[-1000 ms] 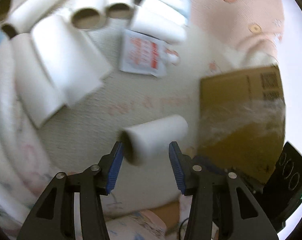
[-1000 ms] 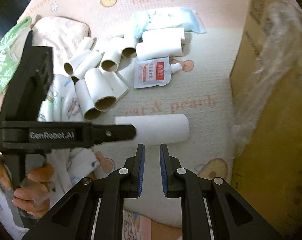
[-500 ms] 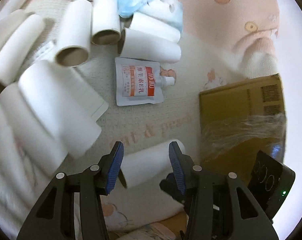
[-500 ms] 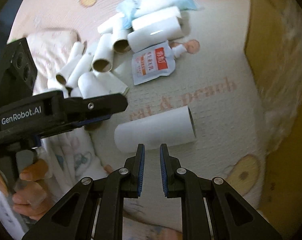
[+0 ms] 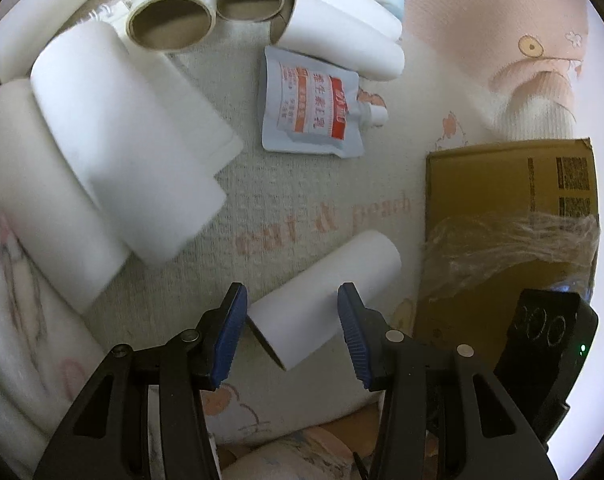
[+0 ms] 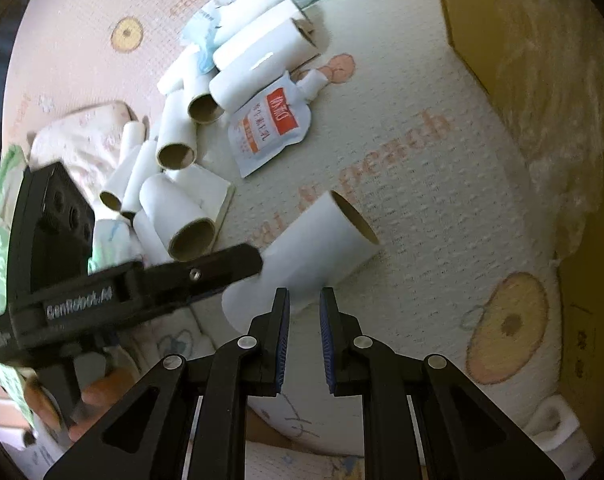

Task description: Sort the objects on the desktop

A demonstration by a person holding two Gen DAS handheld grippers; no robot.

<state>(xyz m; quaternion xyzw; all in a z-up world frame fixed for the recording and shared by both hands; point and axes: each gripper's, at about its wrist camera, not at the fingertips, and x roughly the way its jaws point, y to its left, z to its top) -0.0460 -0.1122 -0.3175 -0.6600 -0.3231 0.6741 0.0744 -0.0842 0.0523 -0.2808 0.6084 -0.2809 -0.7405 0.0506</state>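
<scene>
Both wrist views look steeply down, sharing one lone tube (image 5: 325,300).

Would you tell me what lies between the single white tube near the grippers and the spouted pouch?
Only bare printed mat with pink lettering separates the white tube from the spouted pouch; both wrist views show this.
</scene>
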